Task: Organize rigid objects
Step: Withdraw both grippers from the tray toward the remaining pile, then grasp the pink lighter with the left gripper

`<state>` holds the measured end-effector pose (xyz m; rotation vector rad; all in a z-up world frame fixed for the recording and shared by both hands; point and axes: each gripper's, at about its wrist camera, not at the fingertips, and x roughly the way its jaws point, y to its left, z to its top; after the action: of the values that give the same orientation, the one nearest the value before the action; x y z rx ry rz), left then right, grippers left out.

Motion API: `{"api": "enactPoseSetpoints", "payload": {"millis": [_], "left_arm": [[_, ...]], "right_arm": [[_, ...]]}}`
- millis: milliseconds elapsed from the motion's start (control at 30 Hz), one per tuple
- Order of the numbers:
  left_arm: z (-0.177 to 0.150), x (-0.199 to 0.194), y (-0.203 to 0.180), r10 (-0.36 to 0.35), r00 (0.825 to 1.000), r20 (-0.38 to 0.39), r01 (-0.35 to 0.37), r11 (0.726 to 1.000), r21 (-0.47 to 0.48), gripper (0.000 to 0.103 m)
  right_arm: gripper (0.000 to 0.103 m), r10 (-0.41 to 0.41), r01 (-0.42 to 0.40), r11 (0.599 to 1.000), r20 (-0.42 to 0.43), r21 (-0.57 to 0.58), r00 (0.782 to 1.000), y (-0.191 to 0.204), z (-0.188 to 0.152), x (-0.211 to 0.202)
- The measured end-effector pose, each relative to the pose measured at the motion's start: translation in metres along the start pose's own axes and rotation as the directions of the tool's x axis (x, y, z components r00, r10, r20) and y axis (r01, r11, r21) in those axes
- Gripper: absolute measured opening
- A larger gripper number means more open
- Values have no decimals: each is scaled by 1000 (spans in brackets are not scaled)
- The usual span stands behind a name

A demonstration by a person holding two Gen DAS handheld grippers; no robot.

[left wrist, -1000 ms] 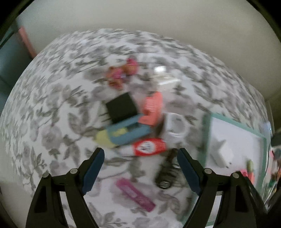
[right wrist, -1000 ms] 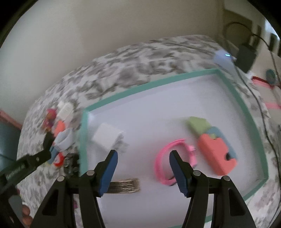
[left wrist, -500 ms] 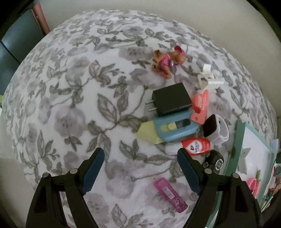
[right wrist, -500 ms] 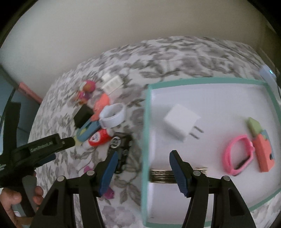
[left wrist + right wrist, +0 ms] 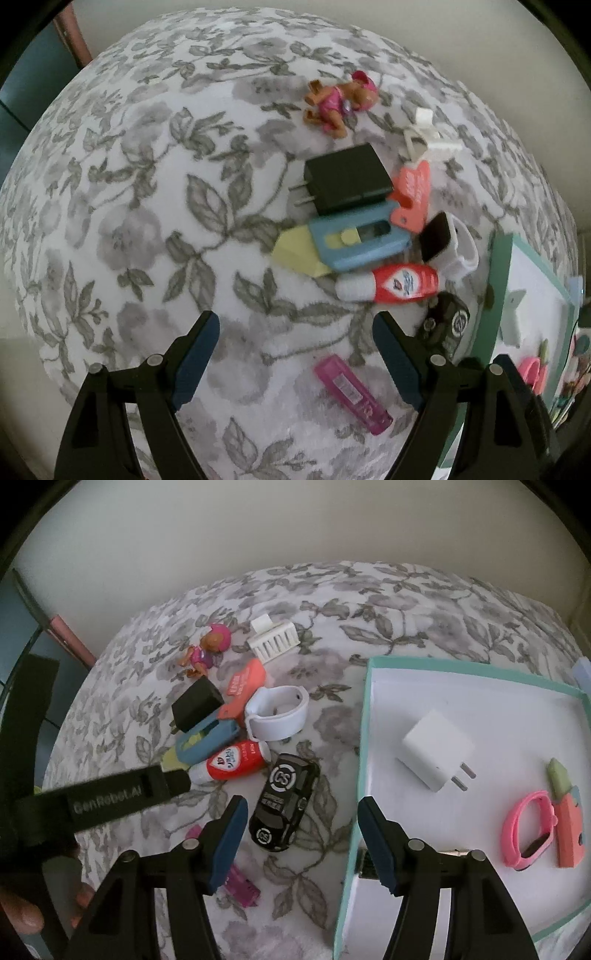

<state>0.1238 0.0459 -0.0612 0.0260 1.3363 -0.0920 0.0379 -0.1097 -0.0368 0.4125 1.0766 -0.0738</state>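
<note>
The right gripper (image 5: 299, 819) points down at a surface under a grey floral-print cloth (image 5: 369, 613), its two blue-padded fingers (image 5: 229, 834) apart with nothing between them. Just beyond the gap, toward twelve o'clock, lies a black toy car with white round emblems (image 5: 282, 806). From the car toward eleven o'clock sits a cluster: a red and white tube (image 5: 232, 762), a blue and yellow utility knife (image 5: 201, 738), a black wall charger (image 5: 197, 703), a coral plastic tag (image 5: 242, 688), a white wristband (image 5: 277, 712). At three o'clock a shallow teal-rimmed white tray (image 5: 364, 738) holds a white plug adapter (image 5: 436, 749) and a pink wristband (image 5: 528, 829).
</note>
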Motion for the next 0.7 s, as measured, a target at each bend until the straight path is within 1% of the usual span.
{"api": "enactPoseSetpoints", "payload": {"millis": [133, 233, 300, 333, 433, 500, 567, 633, 700], "left_arm": [[-12, -1, -6, 14, 1000, 8, -15, 997, 70, 85], [-25, 2, -10, 49, 999, 21, -52, 987, 154, 85], [-32, 5, -9, 46, 999, 13, -47, 980, 191, 85], [-37, 8, -10, 32, 999, 3, -32, 977, 213, 85], [-49, 11, -12, -50, 998, -29, 56, 961, 270, 85], [-58, 11, -16, -111, 993, -44, 119, 942, 315, 85], [-68, 12, -23, -137, 989, -51, 146, 916, 372, 85], [-76, 16, -29, -146, 987, -60, 158, 893, 422, 85], [-84, 19, -35, -148, 987, -59, 159, 877, 454, 92]], "right_arm": [[66, 5, -5, 999, -3, 32, 1000, -8, -2, -4], [66, -14, 15, 999, -10, 43, 1000, -14, -5, -9], [66, -22, 23, 998, -17, 65, 1000, -21, -7, -12], [66, -23, 25, 996, -22, 82, 999, -24, -8, -13], [66, -14, 17, 991, -23, 129, 1000, -33, -8, -18], [66, -12, 15, 989, -16, 144, 1000, -37, -8, -22], [66, -15, 17, 988, -13, 152, 1000, -39, -8, -25], [66, -15, 17, 986, -12, 163, 1000, -41, -8, -26], [66, -13, 15, 985, -14, 172, 1000, -43, -8, -26]]}}
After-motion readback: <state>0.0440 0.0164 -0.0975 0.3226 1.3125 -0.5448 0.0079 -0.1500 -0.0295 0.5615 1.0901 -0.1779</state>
